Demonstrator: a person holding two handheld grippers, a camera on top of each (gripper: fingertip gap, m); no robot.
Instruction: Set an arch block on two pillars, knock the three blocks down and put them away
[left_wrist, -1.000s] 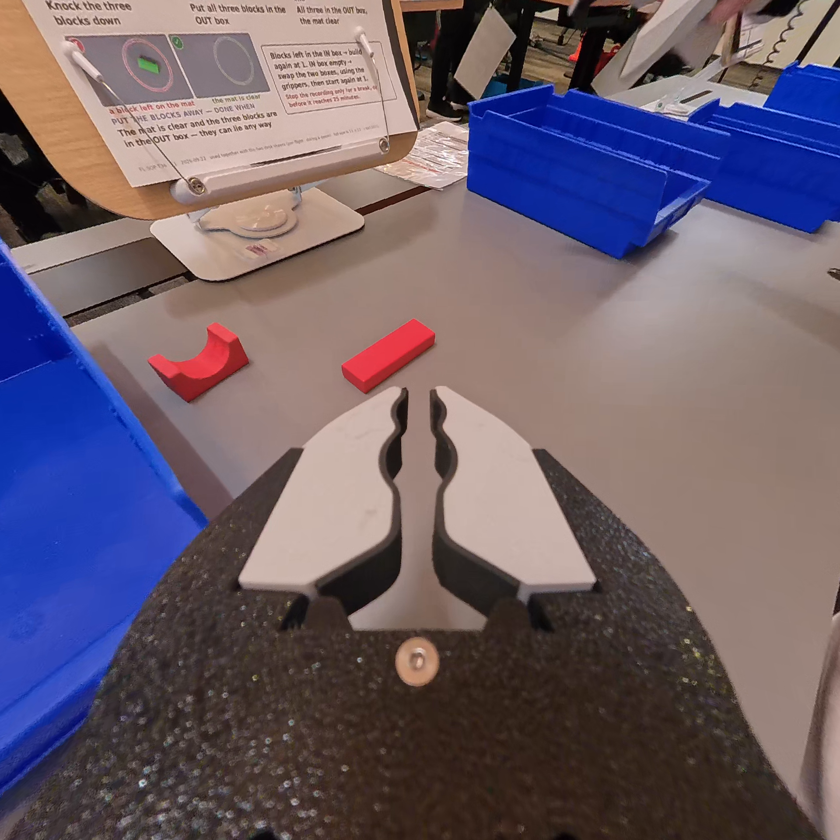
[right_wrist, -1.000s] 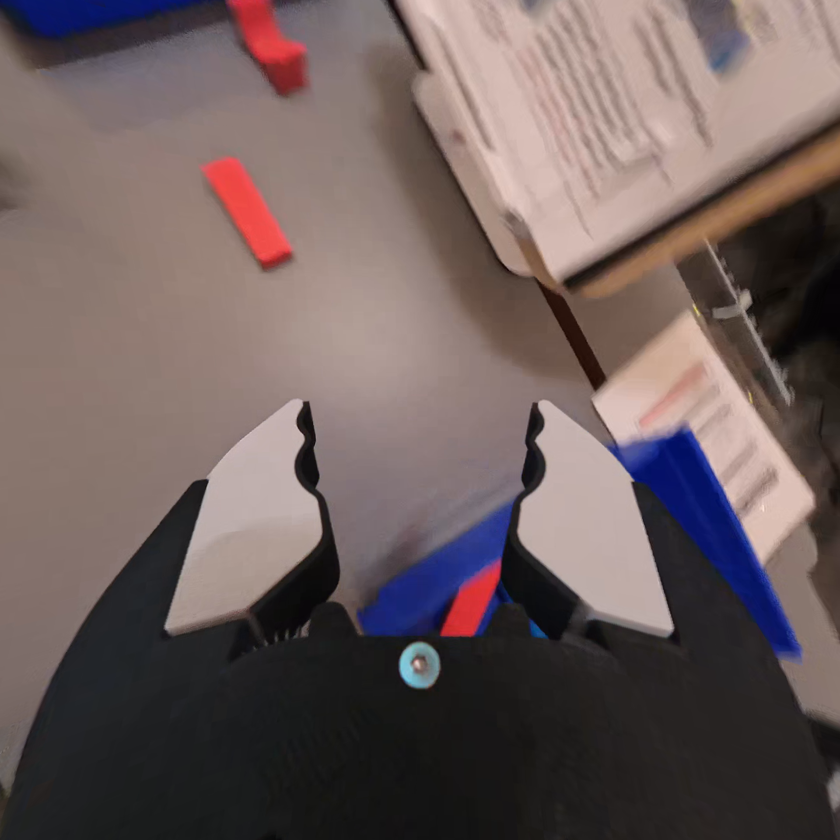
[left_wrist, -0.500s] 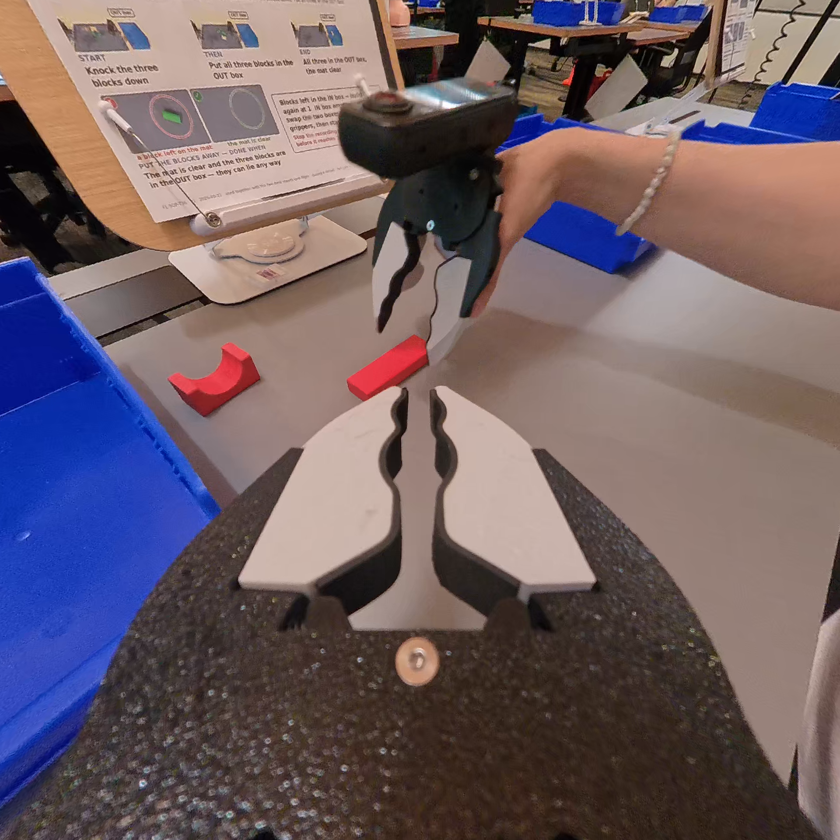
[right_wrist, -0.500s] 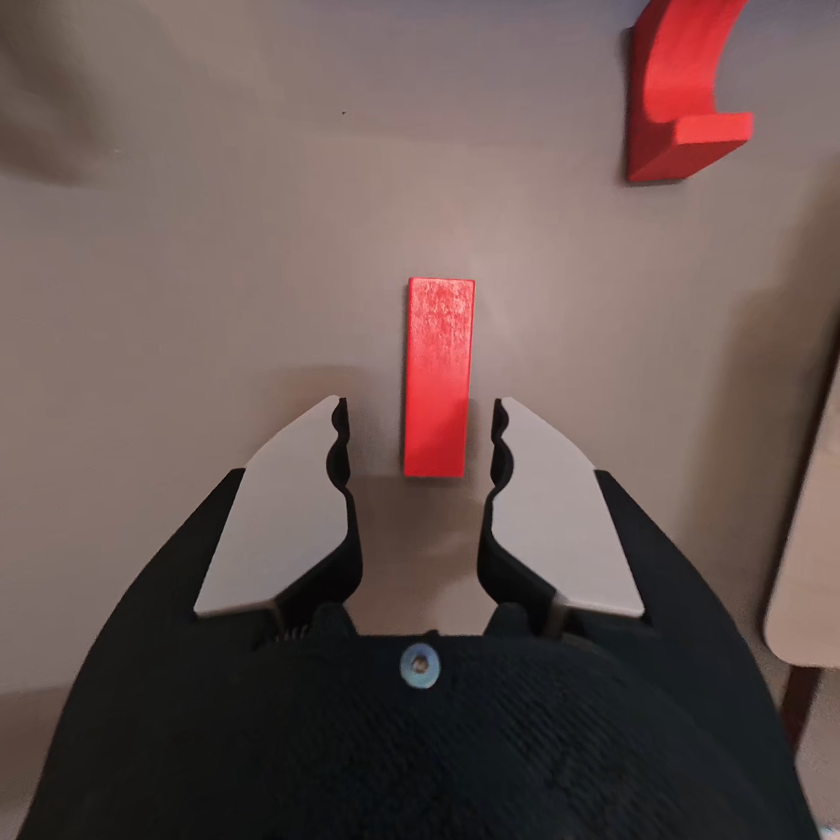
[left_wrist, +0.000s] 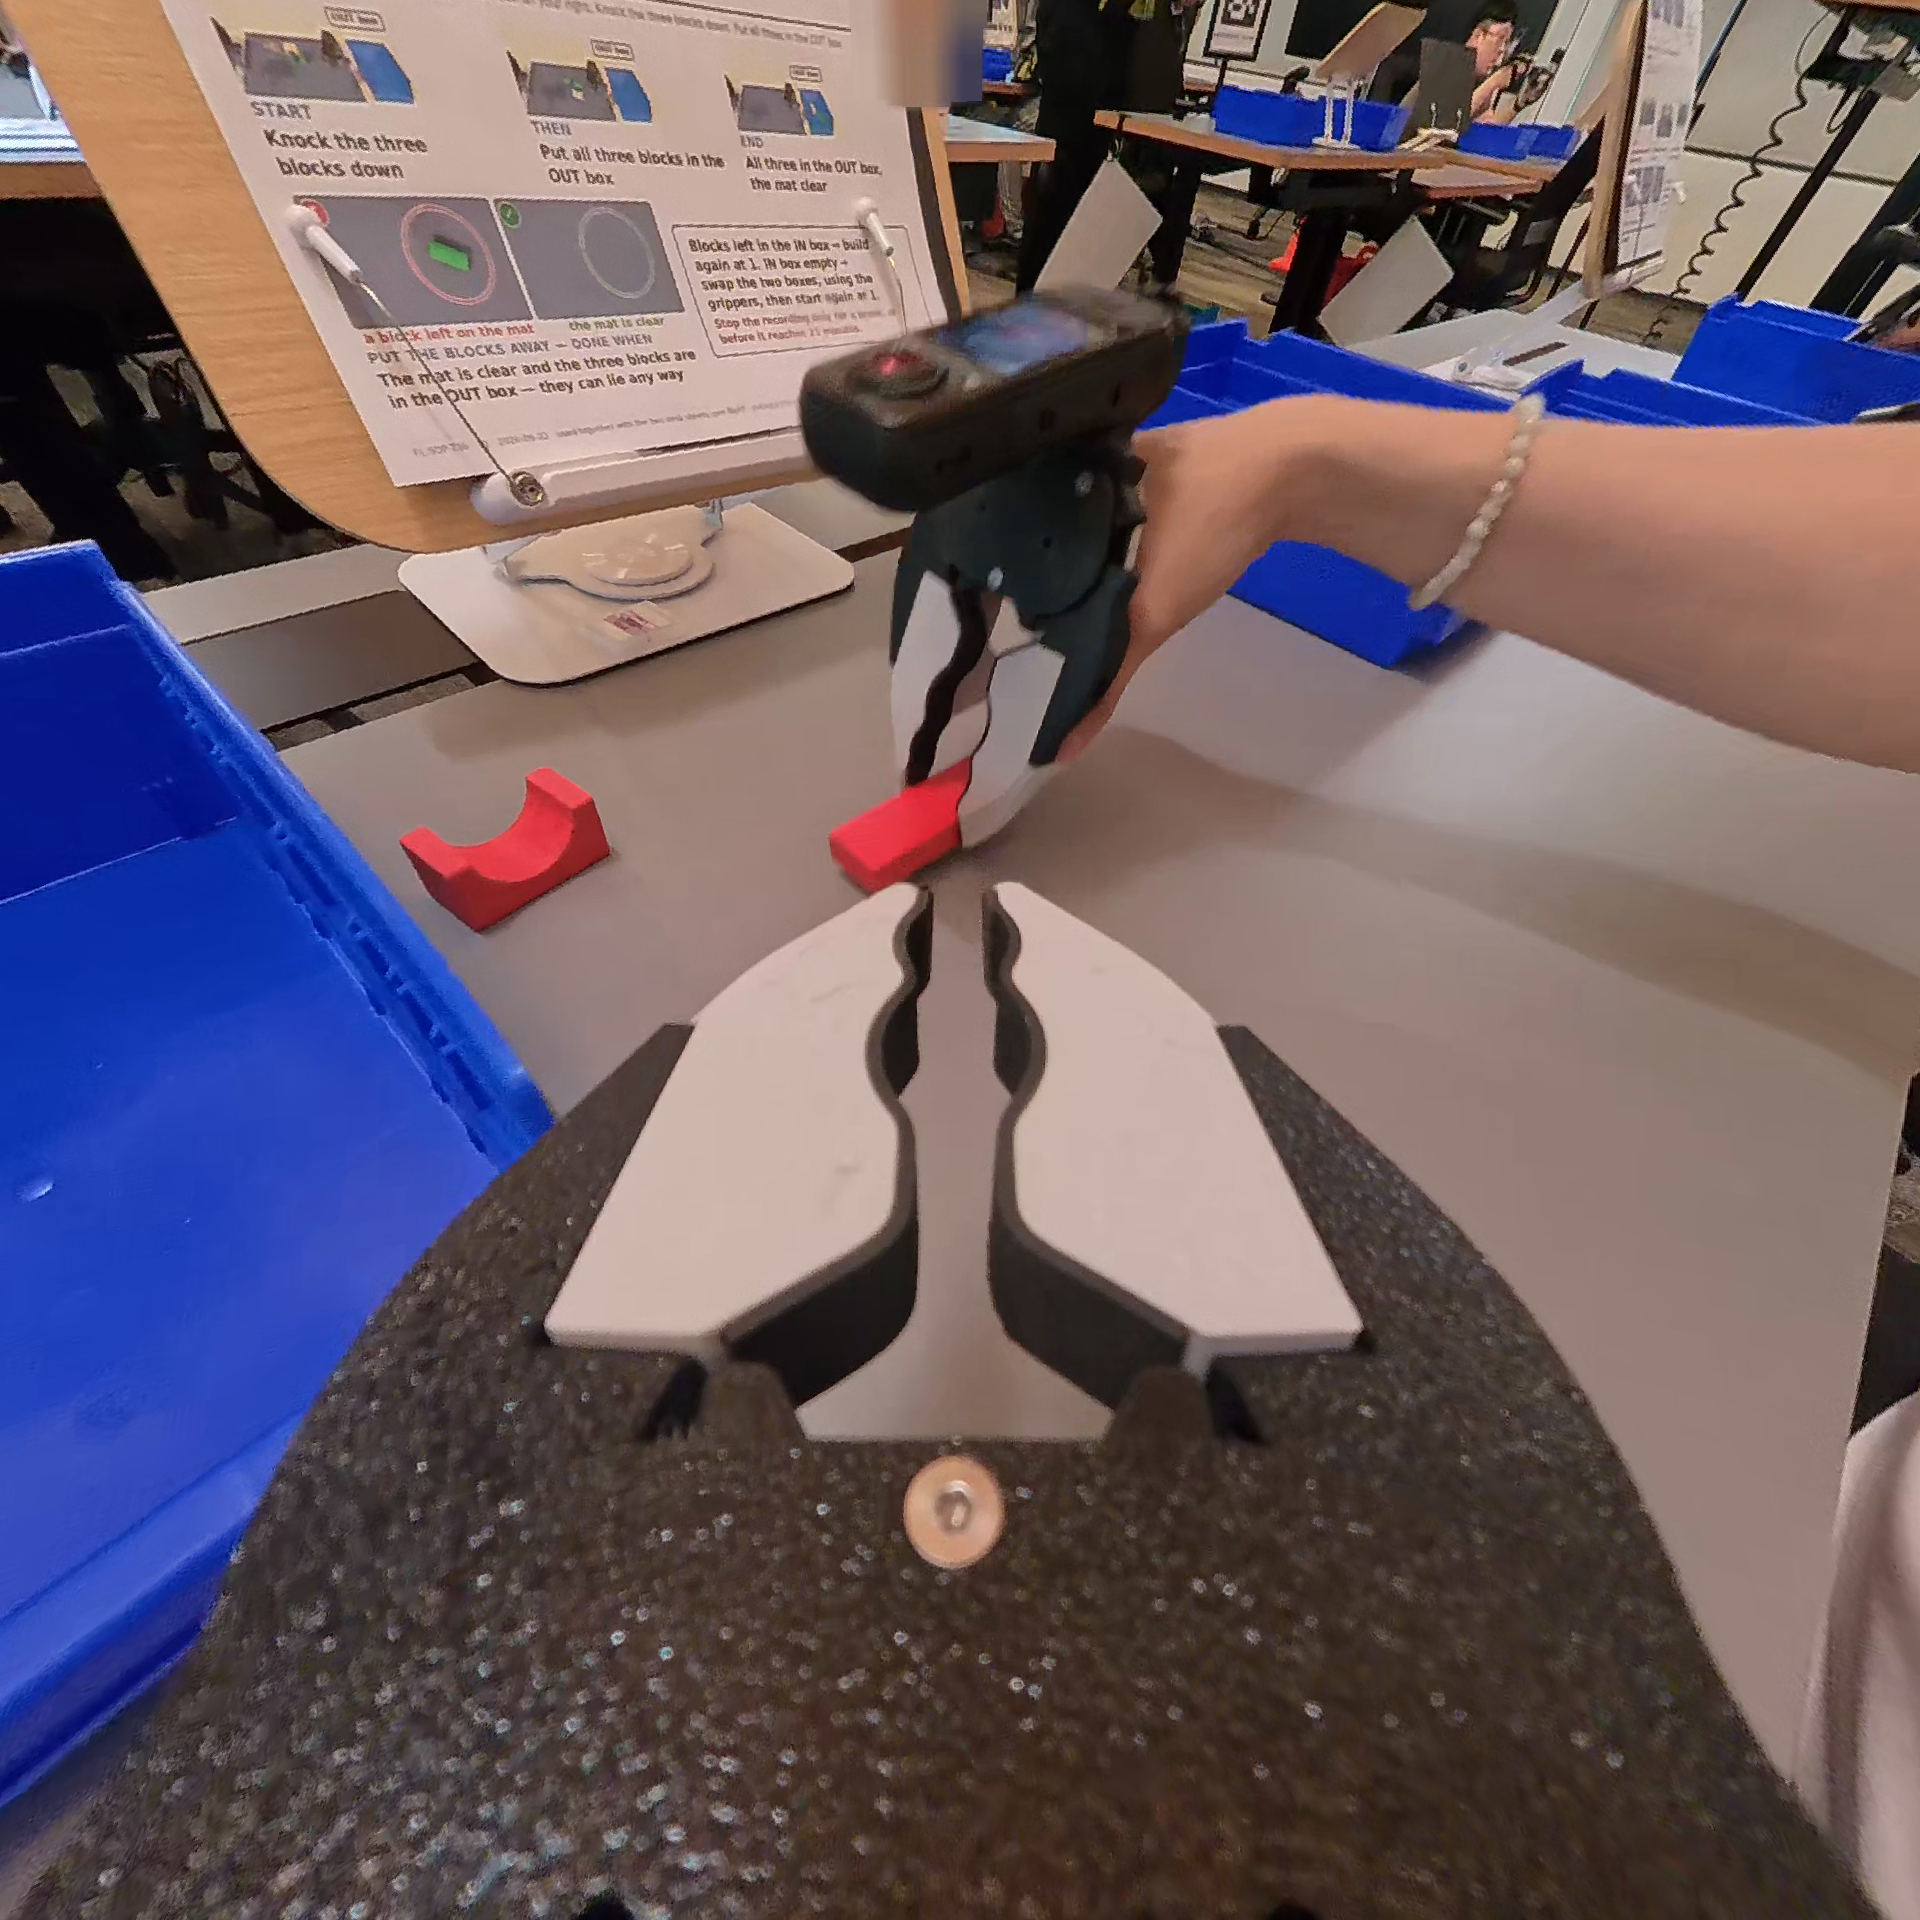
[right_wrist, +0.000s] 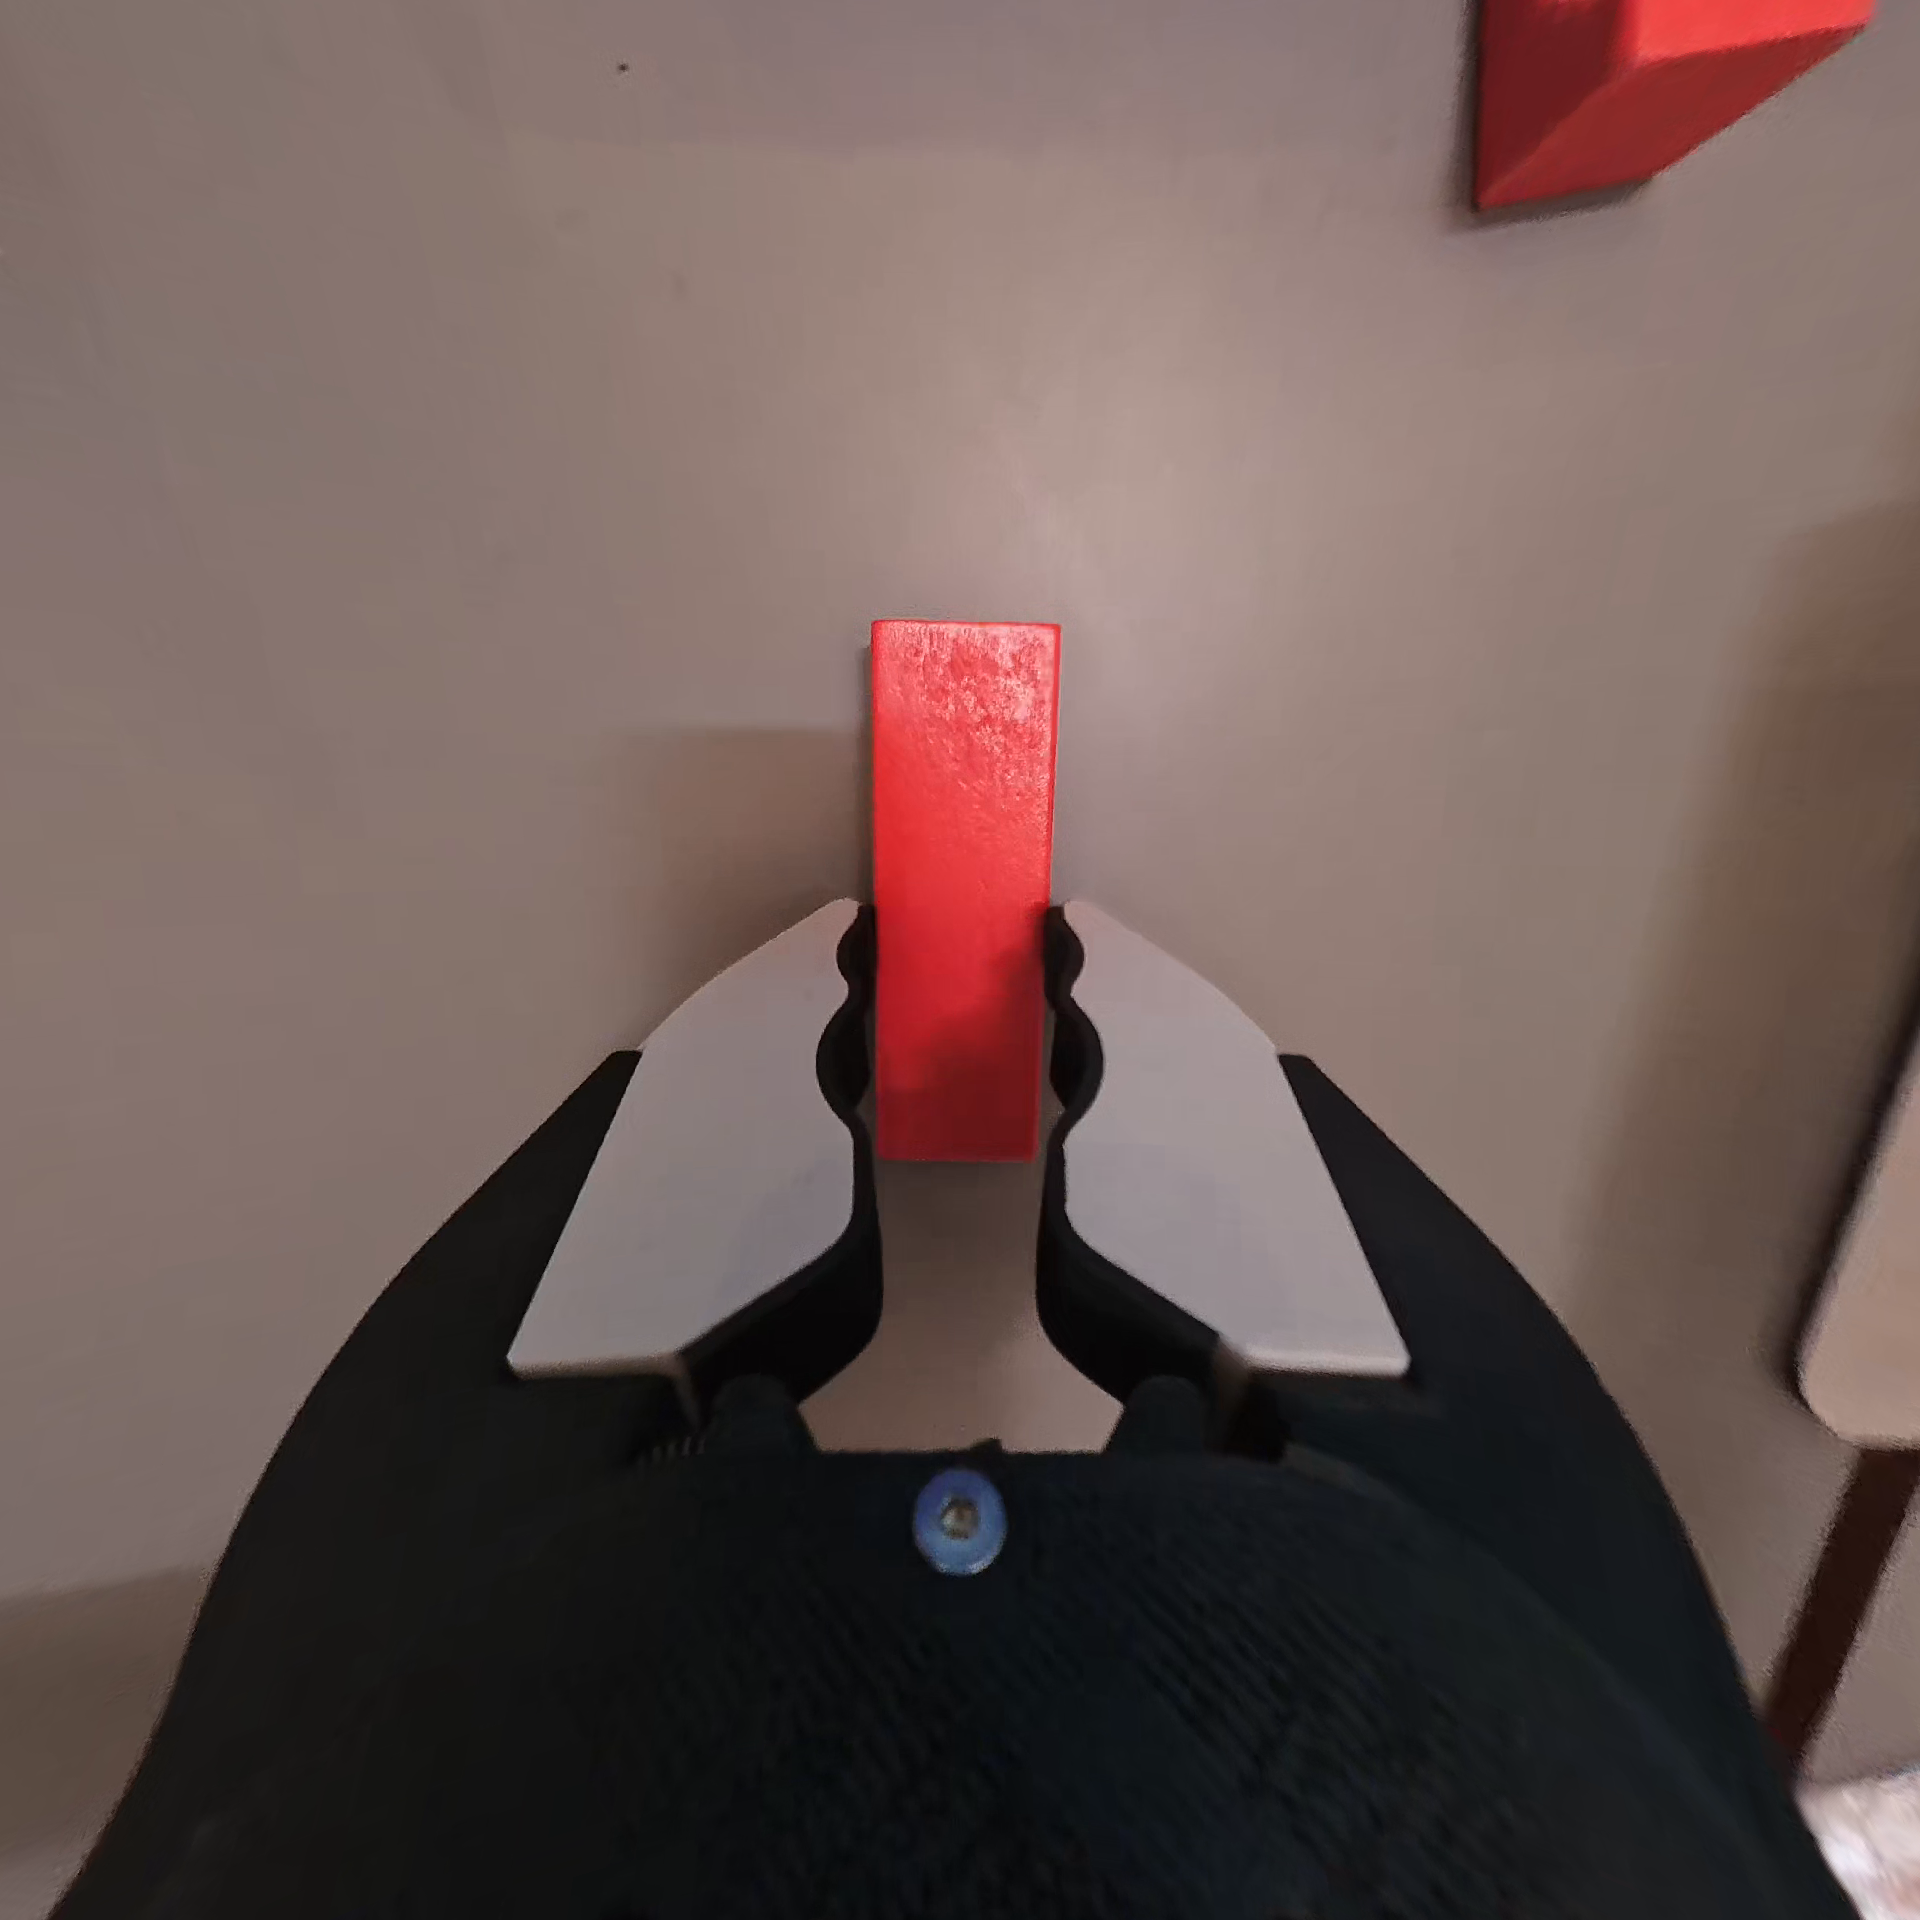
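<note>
Your right gripper (right_wrist: 958, 914) has its two grey fingers pressed flat against the long sides of the flat red rectangular wooden block (right_wrist: 961, 883), tips pointing down at the table, so it's clamped on the near half while the far half sticks out past the fingertips. The block looks like it's lying flat on the smooth grey tabletop (right_wrist: 416, 520); gripping across the narrow width makes sense since that's the only span the fingers can straddle. Your left gripper (left_wrist: 956, 909) holds nothing, its fingers nearly together with just a thin gap, hovering low over the table just short of that same block. Off to the left of its fingertips sits a red arch-shaped block (left_wrist: 509, 847) with the curved cut-out facing up, apart from the flat one. Further left and right beside the gripper body is a big blue plastic bin (left_wrist: 208, 1039), open side up. Beyond the fingers there's a printed instruction sheet on a wooden stand (left_wrist: 582, 260), more blue bins (left_wrist: 1351, 603) behind your right arm, and a busy room with other desks in the background.
</note>
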